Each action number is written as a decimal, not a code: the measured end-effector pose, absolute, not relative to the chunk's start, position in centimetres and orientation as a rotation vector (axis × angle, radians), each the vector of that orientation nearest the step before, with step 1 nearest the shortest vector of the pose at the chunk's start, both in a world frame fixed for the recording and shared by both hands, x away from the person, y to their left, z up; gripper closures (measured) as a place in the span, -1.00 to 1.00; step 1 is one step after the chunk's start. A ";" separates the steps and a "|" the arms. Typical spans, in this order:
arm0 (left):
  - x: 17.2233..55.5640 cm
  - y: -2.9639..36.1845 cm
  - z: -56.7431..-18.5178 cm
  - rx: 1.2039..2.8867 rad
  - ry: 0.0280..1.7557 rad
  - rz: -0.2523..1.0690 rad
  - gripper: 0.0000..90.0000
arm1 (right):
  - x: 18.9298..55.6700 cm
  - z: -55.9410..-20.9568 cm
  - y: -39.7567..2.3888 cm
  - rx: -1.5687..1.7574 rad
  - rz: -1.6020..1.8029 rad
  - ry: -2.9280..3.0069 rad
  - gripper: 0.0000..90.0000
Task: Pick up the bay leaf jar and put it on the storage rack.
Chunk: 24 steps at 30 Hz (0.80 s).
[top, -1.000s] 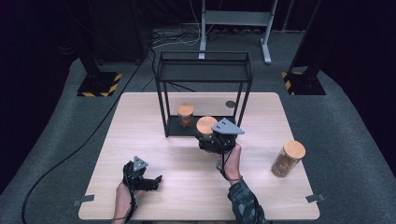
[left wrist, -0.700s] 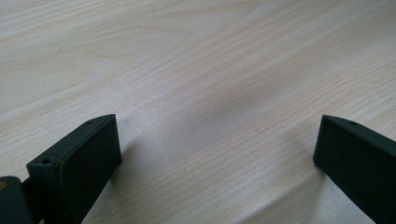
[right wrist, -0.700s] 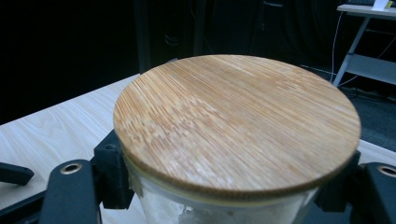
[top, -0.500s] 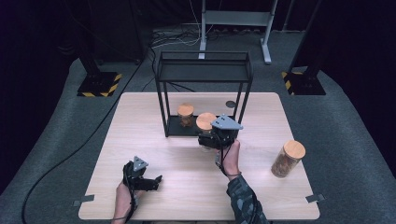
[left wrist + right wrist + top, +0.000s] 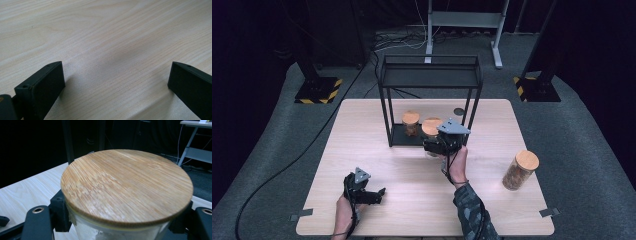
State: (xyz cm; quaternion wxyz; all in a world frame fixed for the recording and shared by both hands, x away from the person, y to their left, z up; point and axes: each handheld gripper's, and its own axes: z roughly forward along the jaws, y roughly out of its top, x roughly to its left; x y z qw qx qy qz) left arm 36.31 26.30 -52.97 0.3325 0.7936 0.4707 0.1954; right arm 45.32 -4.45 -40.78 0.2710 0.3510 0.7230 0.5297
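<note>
- The right gripper (image 5: 437,146) is clamped on a glass jar with a bamboo lid (image 5: 431,127); in the right gripper view the round lid (image 5: 126,186) sits between the two black jaws, which press the glass just beneath it.
- That jar is at the front edge of the black wire rack (image 5: 430,75), roughly the table's centre, with the right hand (image 5: 457,165) behind it at 5 o'clock.
- The right forearm, in a patterned sleeve, comes up from the bottom edge and leans toward 11 o'clock; the grey plate on the gripper faces up.
- A second lidded jar (image 5: 410,123) stands under the rack, at 10 o'clock from the held one and just beside it.
- A third jar (image 5: 519,170) stands well apart at 4 o'clock, near the table's right edge.
- The left gripper (image 5: 374,192) rests low over the wooden table (image 5: 362,130) at 7 o'clock, pointing toward 3 o'clock; its jaws stand wide apart over bare wood (image 5: 112,50), holding nothing.
</note>
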 end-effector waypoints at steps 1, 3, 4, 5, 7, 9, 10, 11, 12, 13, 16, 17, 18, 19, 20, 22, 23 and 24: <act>36.3 26.3 -53.0 2.073 1.229 0.510 -1.00 | 45.4 -40.8 -4.4 0.948 1.427 1.947 -0.45; 36.3 26.3 -53.0 2.074 1.229 0.510 -1.00 | 45.6 -40.8 -4.4 0.952 1.427 1.946 -0.45; 36.3 26.3 -53.0 2.074 1.229 0.510 -1.00 | 45.7 -40.8 -4.4 0.955 1.425 1.946 -0.45; 36.3 26.3 -53.0 2.074 1.229 0.510 -1.00 | 45.8 -40.9 -4.4 0.959 1.425 1.946 -0.45; 36.3 26.3 -53.0 2.076 1.227 0.511 -1.00 | 46.0 -40.9 -4.3 0.958 1.426 1.946 -0.45; 36.3 26.3 -53.0 2.077 1.227 0.511 -1.00 | 46.1 -40.9 -4.2 0.951 1.410 1.952 -0.45; 36.3 26.3 -53.0 2.076 1.227 0.510 -1.00 | 46.2 -41.0 -4.2 0.950 1.406 1.953 -0.45; 36.3 26.3 -53.0 2.076 1.227 0.510 -1.00 | 46.3 -41.0 -4.2 0.951 1.404 1.954 -0.45; 36.3 26.3 -53.0 2.076 1.227 0.511 -1.00 | 46.4 -41.0 -4.2 0.954 1.406 1.953 -0.45; 36.3 26.3 -53.0 2.076 1.227 0.511 -1.00 | 46.5 -41.0 -4.2 0.956 1.405 1.952 -0.45; 36.3 26.3 -53.0 2.076 1.227 0.510 -1.00 | 46.7 -41.0 -4.2 0.960 1.408 1.948 -0.45; 36.3 26.3 -53.0 2.077 1.227 0.510 -1.00 | 46.8 -41.0 -4.2 0.959 1.408 1.947 -0.45; 36.3 26.3 -53.0 2.077 1.226 0.510 -1.00 | 46.9 -40.9 -4.2 0.958 1.405 1.947 -0.45; 36.3 26.3 -53.0 2.077 1.226 0.510 -1.00 | 47.0 -40.9 -4.2 0.960 1.407 1.946 -0.45; 36.3 26.3 -53.0 2.076 1.226 0.511 -1.00 | 47.1 -40.9 -4.2 0.959 1.407 1.945 -0.45; 36.3 26.3 -53.0 2.076 1.226 0.511 -0.99 | 47.3 -40.8 -4.2 0.961 1.410 1.942 -0.45; 36.3 26.3 -53.0 2.075 1.226 0.510 -0.99 | 47.4 -40.7 -4.2 0.966 1.412 1.941 -0.45; 36.3 26.3 -53.0 2.076 1.225 0.510 -0.99 | 47.5 -40.7 -4.2 0.965 1.413 1.939 -0.45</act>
